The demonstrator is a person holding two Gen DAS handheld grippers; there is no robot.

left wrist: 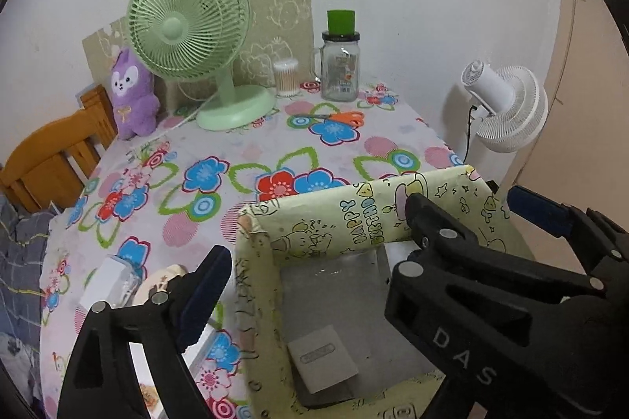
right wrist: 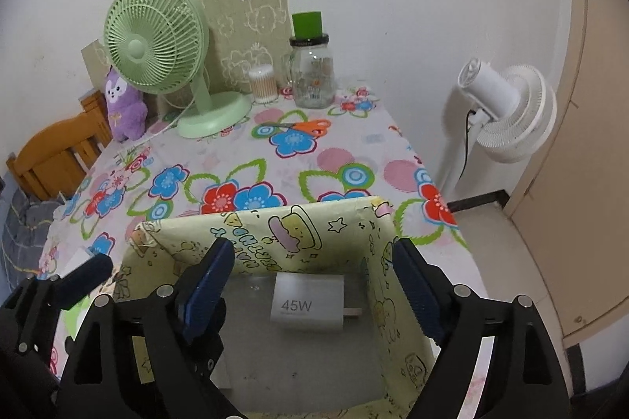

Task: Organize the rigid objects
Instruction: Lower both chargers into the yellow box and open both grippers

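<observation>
The white 45W charger lies on the floor of the yellow wrapped box, between the spread right gripper fingers, untouched. The left gripper gapes empty, straddling the box's left wall.

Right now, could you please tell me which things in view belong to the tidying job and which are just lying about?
Belongs to the job:
- yellow paper-covered cardboard box
- white 45W charger block lying in the box
- flat grey rectangular block in the box
- left gripper and right gripper, both open

Lying about:
- green desk fan
- purple plush toy
- orange-handled scissors
- glass jar
- white fan
</observation>
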